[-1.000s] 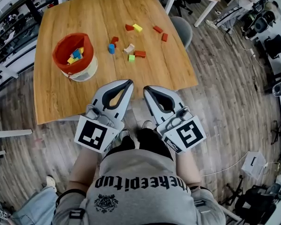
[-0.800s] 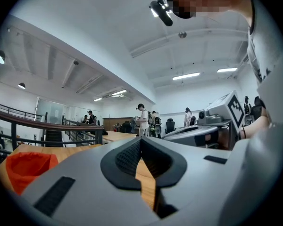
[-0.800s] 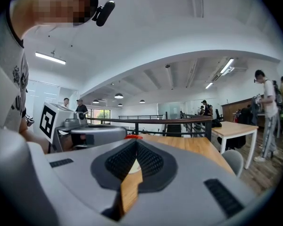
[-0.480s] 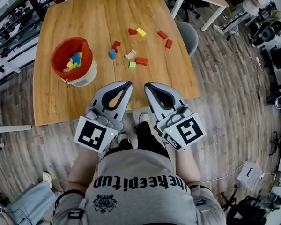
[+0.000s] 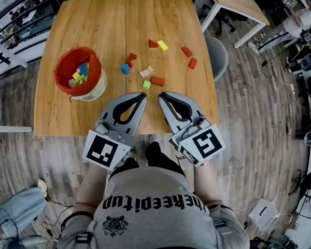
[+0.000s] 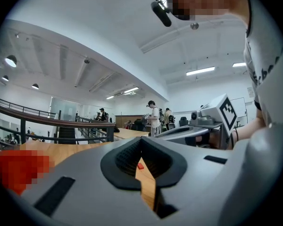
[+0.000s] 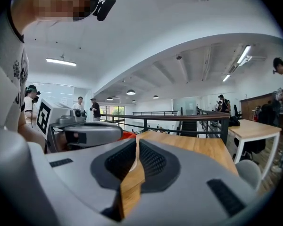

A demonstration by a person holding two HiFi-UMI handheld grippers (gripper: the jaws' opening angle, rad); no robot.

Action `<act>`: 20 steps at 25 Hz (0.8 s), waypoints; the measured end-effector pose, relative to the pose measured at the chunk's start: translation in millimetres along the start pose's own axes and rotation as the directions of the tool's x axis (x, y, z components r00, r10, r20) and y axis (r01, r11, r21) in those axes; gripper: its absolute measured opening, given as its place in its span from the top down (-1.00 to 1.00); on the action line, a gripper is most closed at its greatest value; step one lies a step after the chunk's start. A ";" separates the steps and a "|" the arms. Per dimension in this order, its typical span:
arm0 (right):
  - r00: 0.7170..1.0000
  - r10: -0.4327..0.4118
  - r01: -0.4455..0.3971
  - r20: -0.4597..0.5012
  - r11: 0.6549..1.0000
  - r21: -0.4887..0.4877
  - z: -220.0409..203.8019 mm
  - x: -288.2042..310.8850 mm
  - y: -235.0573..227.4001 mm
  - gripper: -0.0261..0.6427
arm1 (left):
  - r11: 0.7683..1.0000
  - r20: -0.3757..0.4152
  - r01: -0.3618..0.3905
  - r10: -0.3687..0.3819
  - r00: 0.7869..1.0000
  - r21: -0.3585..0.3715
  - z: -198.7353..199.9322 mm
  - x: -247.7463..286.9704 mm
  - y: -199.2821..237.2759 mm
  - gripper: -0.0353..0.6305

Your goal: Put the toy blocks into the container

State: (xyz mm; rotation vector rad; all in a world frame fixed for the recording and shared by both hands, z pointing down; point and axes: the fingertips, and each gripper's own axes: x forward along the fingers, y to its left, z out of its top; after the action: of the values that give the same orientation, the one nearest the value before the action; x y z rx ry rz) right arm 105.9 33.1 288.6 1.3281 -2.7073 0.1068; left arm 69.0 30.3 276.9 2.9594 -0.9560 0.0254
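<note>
Head view: left gripper [image 5: 140, 96] and right gripper [image 5: 163, 96] are held clenched, empty, short of the toy blocks [image 5: 156, 81]; an approach is judged in hand, opening over one required next

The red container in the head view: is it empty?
No, the red container holds several coloured toy blocks at its bottom.

Red-rimmed container [image 5: 61, 66] stands upright at the left, with blue, yellow and green blocks [image 5: 79, 75] already inside. Loose to its right lie a blue cylinder [image 5: 125, 69] beside a red block [image 5: 130, 58], a cream arch [image 5: 145, 72], and a green cube [image 5: 146, 84] near a red brick [image 5: 157, 81]. Farther back sit a red wedge [image 5: 153, 43] touching a yellow block [image 5: 163, 45], then two red blocks [image 5: 187, 51] off to the right.
</note>
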 end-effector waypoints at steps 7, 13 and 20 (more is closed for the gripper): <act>0.995 0.088 -0.088 -0.040 0.996 -0.004 -13.4 20.3 -22.5 0.73 | 0.997 -0.012 -0.077 0.077 0.997 -0.005 -5.7 16.5 12.1 0.86; 0.986 0.148 -0.150 -0.082 0.988 -0.022 -30.3 36.6 -37.6 0.70 | 0.989 -0.025 -0.145 0.145 0.989 -0.018 -12.3 23.7 19.4 0.86; 0.962 0.229 -0.234 -0.148 0.972 -0.019 -57.4 58.0 -47.1 0.63 | 0.975 -0.053 -0.220 0.219 0.974 -0.012 -23.2 27.2 27.0 0.86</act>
State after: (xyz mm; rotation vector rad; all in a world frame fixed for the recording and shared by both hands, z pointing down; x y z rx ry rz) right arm 112.6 -34.4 354.1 0.9488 -2.7141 0.1674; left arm 75.1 -6.7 301.5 2.8066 -1.2640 0.0971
